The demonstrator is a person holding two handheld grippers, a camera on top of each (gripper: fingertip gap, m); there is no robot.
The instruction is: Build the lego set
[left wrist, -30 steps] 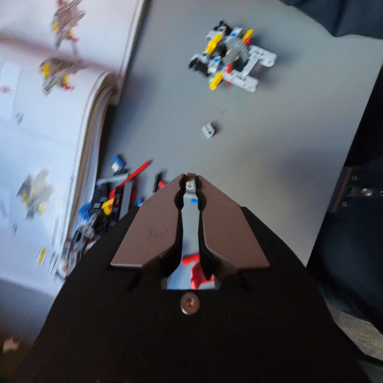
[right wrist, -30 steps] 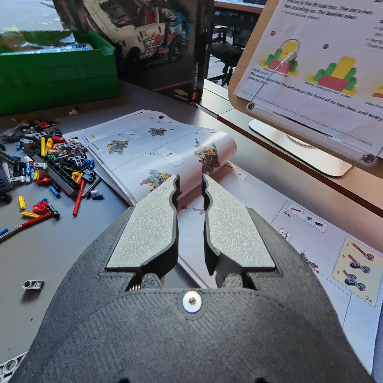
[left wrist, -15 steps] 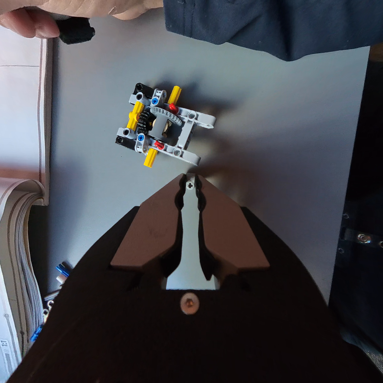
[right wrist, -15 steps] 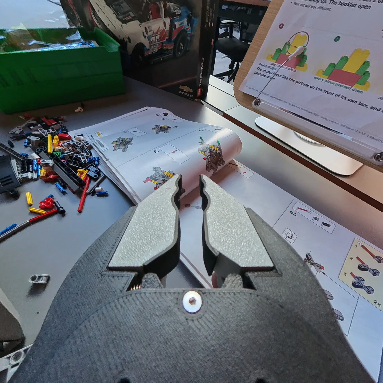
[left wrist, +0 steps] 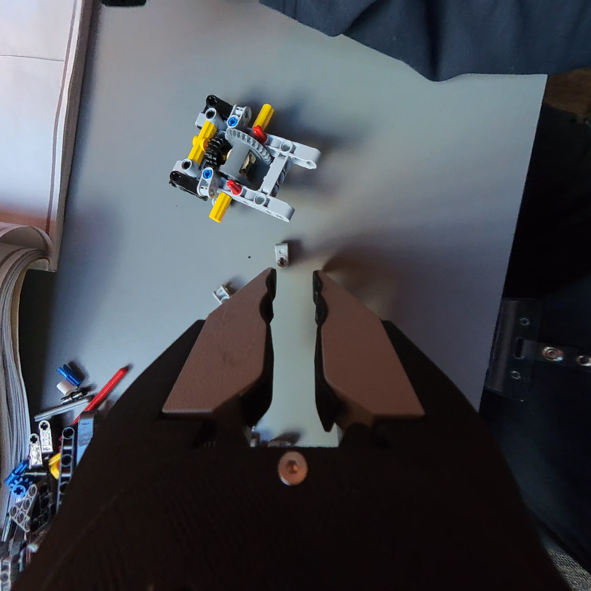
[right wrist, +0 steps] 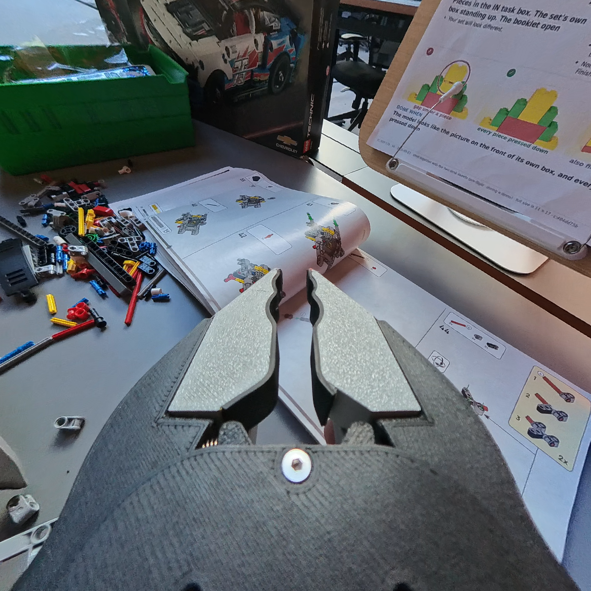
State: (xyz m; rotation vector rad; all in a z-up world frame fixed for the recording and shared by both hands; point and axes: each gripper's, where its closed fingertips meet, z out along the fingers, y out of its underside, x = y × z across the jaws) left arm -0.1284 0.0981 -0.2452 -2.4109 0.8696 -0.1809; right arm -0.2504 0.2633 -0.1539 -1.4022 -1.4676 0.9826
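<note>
My left gripper (left wrist: pixel 293 276) is open and empty above the grey table (left wrist: pixel 399 198). A small light-grey connector piece (left wrist: pixel 282 254) lies on the table just beyond its fingertips, free of both pads. A second small grey piece (left wrist: pixel 223 292) lies beside the left finger. A partly built grey, yellow and black gear assembly (left wrist: pixel 243 156) sits farther ahead. My right gripper (right wrist: pixel 293 276) is open by a narrow gap with nothing between the pads, hovering over the open instruction booklet (right wrist: pixel 256 230).
A pile of loose coloured parts (right wrist: pixel 89 246) lies left of the booklet and shows at the lower left of the left wrist view (left wrist: pixel 48 447). A green bin (right wrist: pixel 89 105), a set box (right wrist: pixel 243 73) and a stand with a printed sheet (right wrist: pixel 499 105) stand behind. A dark sleeve (left wrist: pixel 431 32) is above. There is about 20 cm between the tips of the two grippers.
My left gripper carried a small grey piece from the parts pile to near the assembly, then opened; the piece now lies on the table ahead of its tips. My right gripper narrowed slightly.
</note>
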